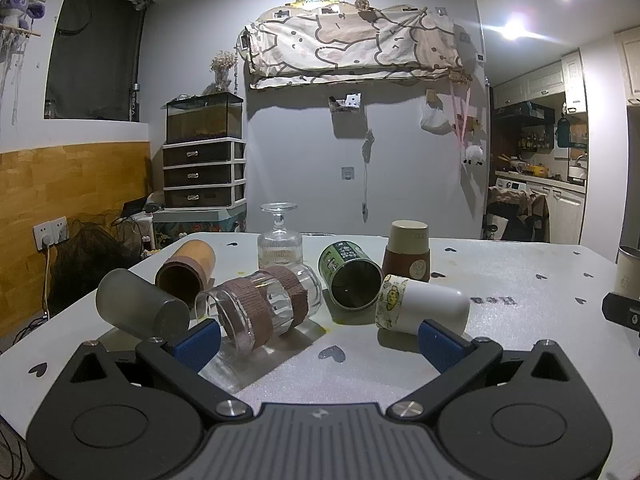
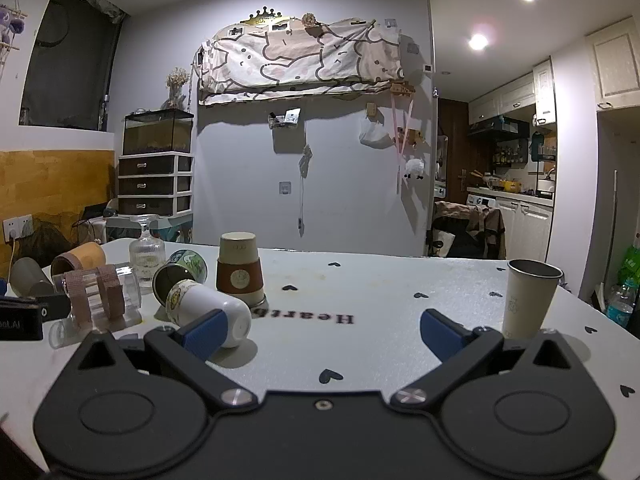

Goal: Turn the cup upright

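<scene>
Writing: we read "Heart" printed upside down on the table [image 2: 400, 300], just right of the white cup [image 2: 208, 312]; our left tool shows "ot.AI".
Cups: the white cup [image 1: 424, 304] lies on its side; the green can [image 1: 350, 276] lies just behind it, the banded glass [image 1: 260, 308] to its left.
Upright: a pale cup [image 2: 530, 298] stands well right of the white cup.
Left gripper [image 1: 320, 344]: jaws wide apart, holding nothing.
Right gripper [image 2: 320, 334]: jaws wide apart, holding nothing.
Room: grey wall, kitchen at right.
</scene>
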The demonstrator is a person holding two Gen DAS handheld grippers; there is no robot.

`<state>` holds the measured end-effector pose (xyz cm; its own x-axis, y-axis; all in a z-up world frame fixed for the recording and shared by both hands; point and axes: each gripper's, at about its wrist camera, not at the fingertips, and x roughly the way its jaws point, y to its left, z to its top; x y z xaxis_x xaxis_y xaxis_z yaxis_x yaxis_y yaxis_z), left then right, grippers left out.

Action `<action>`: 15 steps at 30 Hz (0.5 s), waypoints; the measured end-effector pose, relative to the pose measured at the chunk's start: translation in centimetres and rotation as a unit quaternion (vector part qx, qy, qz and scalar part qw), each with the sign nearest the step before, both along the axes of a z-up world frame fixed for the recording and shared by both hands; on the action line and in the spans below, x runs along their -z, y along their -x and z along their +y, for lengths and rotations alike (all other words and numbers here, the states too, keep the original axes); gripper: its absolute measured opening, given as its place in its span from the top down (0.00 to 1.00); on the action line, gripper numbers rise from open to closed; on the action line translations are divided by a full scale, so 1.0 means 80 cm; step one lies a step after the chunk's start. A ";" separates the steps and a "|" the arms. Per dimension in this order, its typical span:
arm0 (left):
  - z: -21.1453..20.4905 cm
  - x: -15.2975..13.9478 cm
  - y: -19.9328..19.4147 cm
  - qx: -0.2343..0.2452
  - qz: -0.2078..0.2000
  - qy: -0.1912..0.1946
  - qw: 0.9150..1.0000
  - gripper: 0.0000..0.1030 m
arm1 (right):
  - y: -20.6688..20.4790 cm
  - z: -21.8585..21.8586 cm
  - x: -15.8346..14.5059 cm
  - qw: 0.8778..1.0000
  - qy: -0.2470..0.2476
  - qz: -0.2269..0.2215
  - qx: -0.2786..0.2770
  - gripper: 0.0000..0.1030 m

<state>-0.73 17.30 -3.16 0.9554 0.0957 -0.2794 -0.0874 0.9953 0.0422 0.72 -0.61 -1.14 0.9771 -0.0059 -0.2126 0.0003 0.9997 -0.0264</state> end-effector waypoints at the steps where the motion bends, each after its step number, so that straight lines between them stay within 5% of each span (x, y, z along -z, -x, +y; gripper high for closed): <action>1: 0.000 0.000 0.000 0.000 0.000 0.000 1.000 0.00 | 0.000 -0.001 0.001 1.000 0.000 0.000 0.000 0.00; 15: 0.000 0.006 -0.004 0.000 0.005 0.000 1.000 0.00 | 0.000 0.001 0.005 1.000 -0.001 0.003 0.001 0.00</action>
